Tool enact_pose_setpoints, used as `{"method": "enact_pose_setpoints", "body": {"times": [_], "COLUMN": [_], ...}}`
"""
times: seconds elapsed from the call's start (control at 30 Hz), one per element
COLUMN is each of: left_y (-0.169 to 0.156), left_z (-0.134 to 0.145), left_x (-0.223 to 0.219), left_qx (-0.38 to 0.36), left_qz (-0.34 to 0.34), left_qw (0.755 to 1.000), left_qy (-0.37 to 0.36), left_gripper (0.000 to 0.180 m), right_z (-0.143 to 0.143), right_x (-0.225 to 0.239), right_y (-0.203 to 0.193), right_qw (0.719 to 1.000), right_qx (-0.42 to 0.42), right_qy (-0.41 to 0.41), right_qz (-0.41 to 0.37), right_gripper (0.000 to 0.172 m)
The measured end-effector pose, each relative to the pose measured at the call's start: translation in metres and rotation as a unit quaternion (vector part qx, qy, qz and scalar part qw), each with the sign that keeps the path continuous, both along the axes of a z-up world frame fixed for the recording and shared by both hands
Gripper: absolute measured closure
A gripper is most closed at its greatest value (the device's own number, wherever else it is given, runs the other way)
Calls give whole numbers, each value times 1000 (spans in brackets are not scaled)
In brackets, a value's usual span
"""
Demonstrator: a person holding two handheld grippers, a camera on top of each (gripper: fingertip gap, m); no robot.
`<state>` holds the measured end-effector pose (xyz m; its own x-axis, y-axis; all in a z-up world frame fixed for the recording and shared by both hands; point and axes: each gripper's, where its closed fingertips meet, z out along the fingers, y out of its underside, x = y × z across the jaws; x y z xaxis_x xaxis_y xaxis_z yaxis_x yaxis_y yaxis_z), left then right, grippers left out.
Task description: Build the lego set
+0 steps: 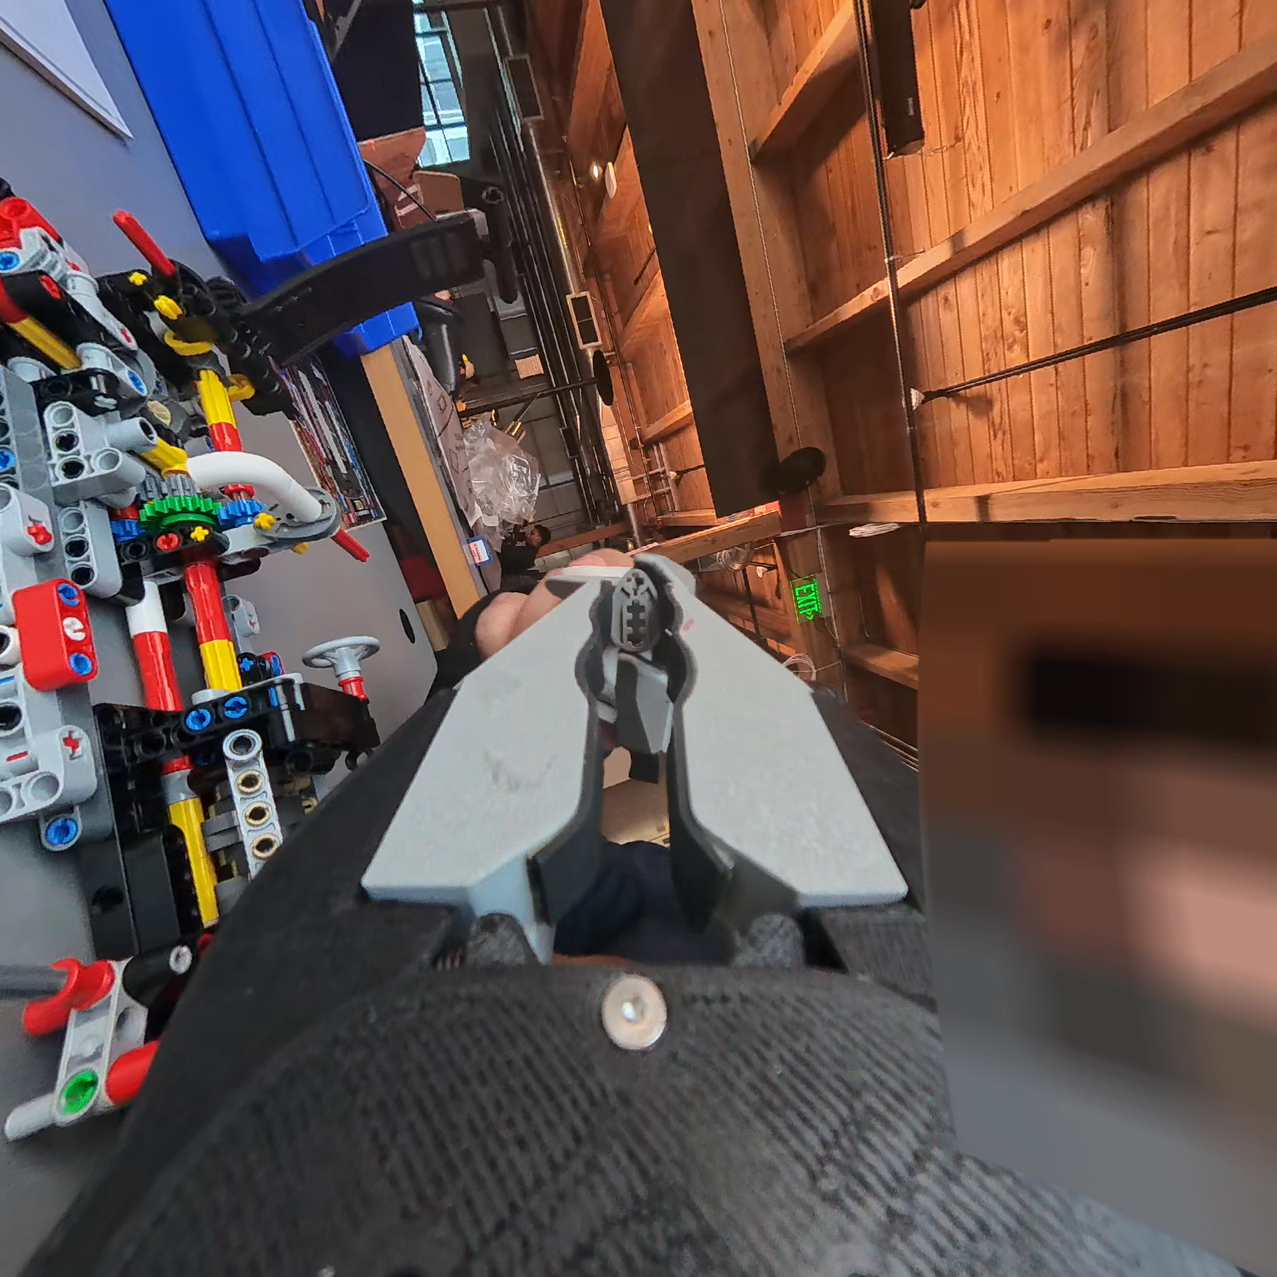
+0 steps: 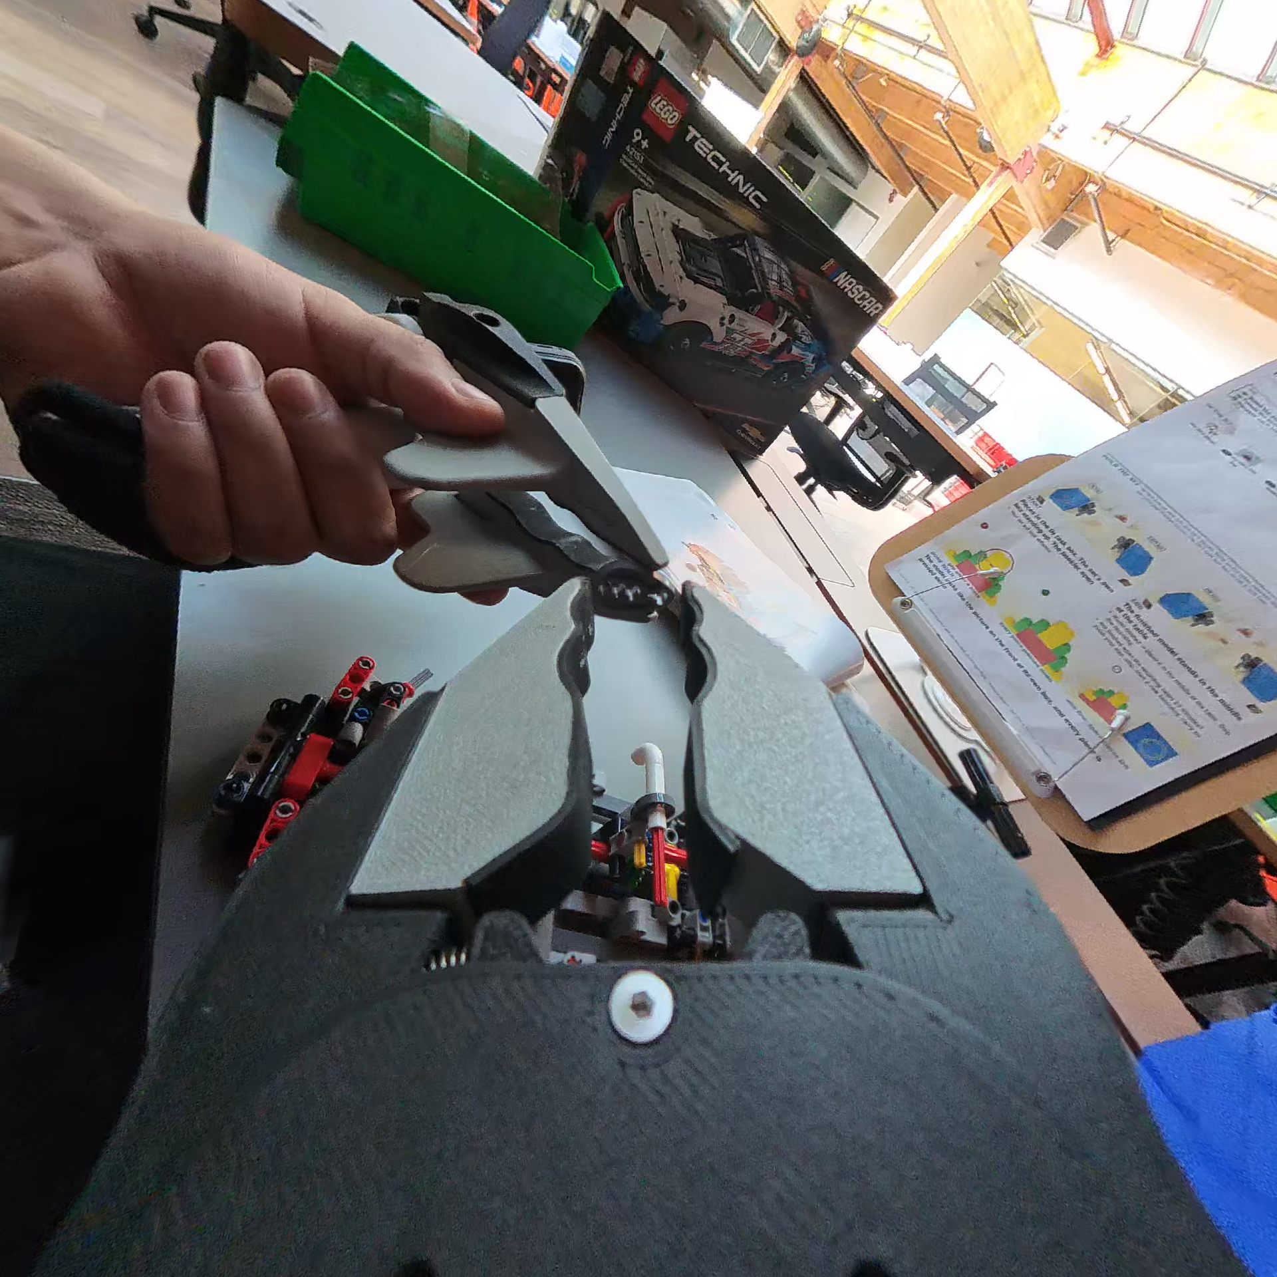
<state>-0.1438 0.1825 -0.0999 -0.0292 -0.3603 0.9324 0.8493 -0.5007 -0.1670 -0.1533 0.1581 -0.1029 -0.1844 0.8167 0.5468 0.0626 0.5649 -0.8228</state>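
My left gripper is shut on a dark grey slotted building-toy piece, gripped at the fingertips. The right wrist view shows that gripper coming in from the left in a person's hand, with the same piece at its tip. My right gripper is open. Its fingertips stand on either side of the piece, and a thin gap shows on the right side. A colourful building-toy model stands on the grey table below the right gripper. It also shows in the left wrist view.
A small pile of red and black parts lies at the left. A green bin and the toy's box stand at the back. A booklet lies on the table. An instruction sheet on a wooden stand is at the right. A blue bin is nearby.
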Motion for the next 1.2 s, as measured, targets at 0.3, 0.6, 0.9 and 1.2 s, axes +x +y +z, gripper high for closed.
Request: {"method": "enact_pose_setpoints", "body": {"times": [0.3, 0.6, 0.9, 1.2], "left_y": [-1, -16, -31, -20], "left_z": [-4, -2, -8, 12], "left_x": [-5, -12, -15, 11], "left_qx": [-3, 36, 202, 272], "left_qz": [-2, -28, 42, 43], "left_qw": [1000, 996, 647, 583], "left_qy": [-10, 79, 734, 764], "left_gripper": [169, 154, 146, 165], "right_z": [-4, -4, 22, 19], "right_x": [-6, -7, 9, 9], "right_y": [1, 12, 16, -9], "right_qw": [999, 983, 752, 694], "right_qx": [-32, -185, -611, -648], "right_qy": [-2, -7, -138, -203], "right_qz": [1, 6, 207, 238], "right_gripper": [151, 151, 152, 151]}}
